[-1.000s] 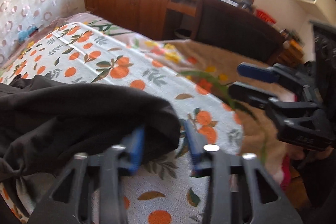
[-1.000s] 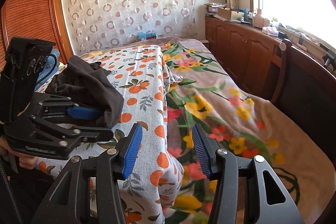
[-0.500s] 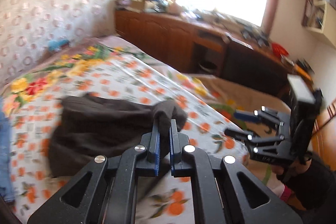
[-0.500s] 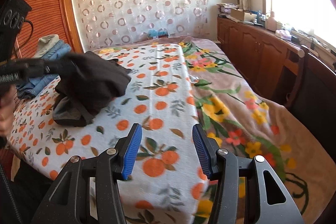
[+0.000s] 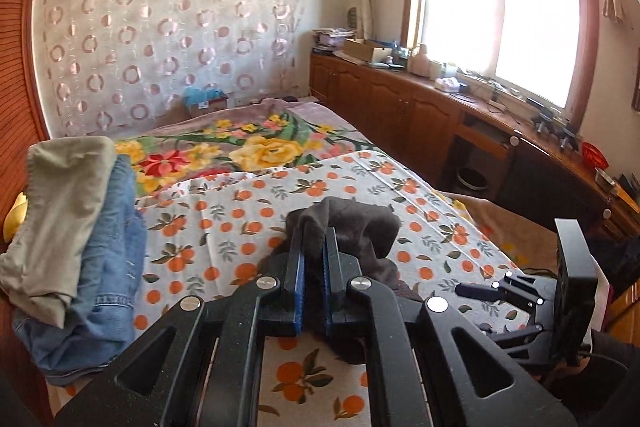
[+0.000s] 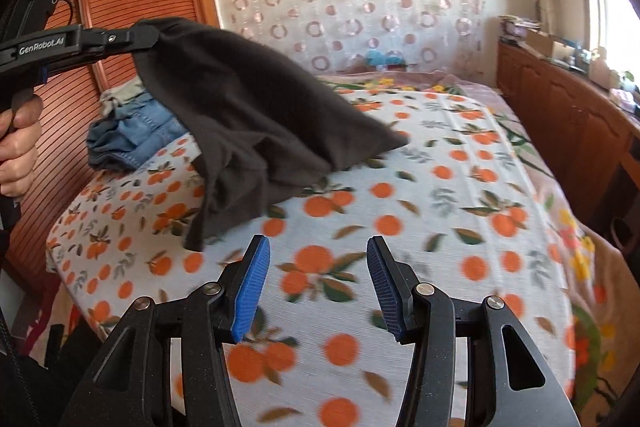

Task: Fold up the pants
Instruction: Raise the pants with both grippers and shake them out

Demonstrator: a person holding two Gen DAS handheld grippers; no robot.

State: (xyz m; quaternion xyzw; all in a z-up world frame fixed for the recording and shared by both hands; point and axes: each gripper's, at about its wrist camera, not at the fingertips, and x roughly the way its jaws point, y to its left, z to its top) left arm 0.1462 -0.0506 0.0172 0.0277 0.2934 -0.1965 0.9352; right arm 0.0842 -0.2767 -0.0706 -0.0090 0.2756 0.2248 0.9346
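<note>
One corner of the dark pants (image 6: 256, 115) is pinched in the left claw (image 5: 313, 259) and lifted above the orange-print sheet (image 6: 400, 227): the garment is being picked up to spread. The right claw (image 6: 318, 291) is spread and empty; it likely needs another edge. Waistband and legs are indistinguishable in the bunch

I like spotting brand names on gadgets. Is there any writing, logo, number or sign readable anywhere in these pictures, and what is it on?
"GenRobot.AI": white lettering on the side of the left gripper, seen from the right wrist view, while it holds the dark pants.
Boxes and papers on the wooden counter under the window: any print there is too small and blurred to read.
Nothing else readable.
</note>
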